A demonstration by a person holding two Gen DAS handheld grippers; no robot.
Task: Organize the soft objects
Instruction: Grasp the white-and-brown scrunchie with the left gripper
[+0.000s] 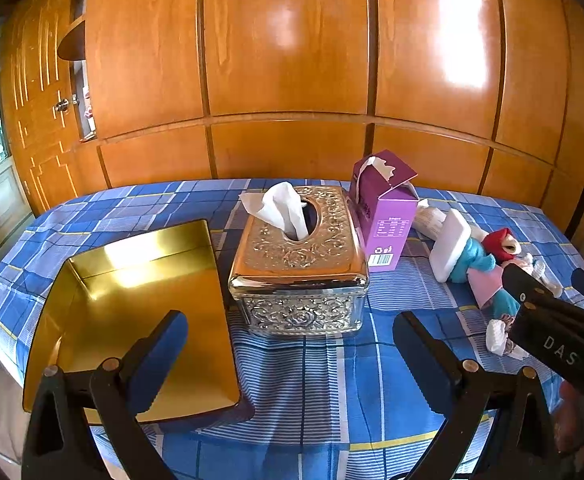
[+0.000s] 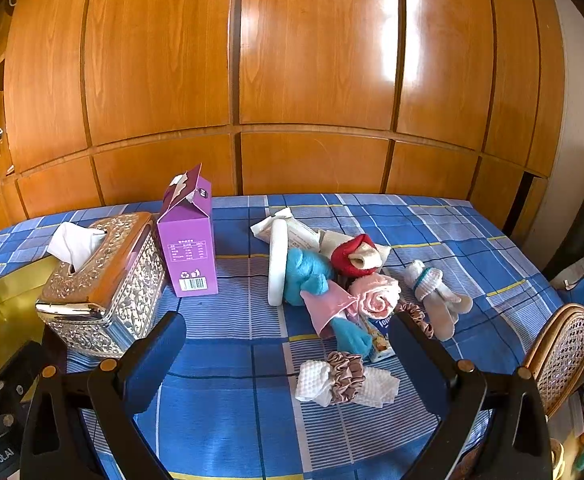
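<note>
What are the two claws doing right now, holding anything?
Left gripper: open, holding nothing.
Right gripper: open, holding nothing.

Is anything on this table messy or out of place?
Yes. The purple carton behind the silver tissue box has a roughly torn-open top. The soft things, like the rolled pink cloth and the white cloth in a scrunchie, lie jumbled in a loose heap, while the gold tray sits empty.

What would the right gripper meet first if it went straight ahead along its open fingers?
Probably the white waffle cloth wrapped in a brown scrunchie, lying on the bedspread just ahead of the right gripper. Depth is unclear; passing above it, the pink rolled cloth comes next.
</note>
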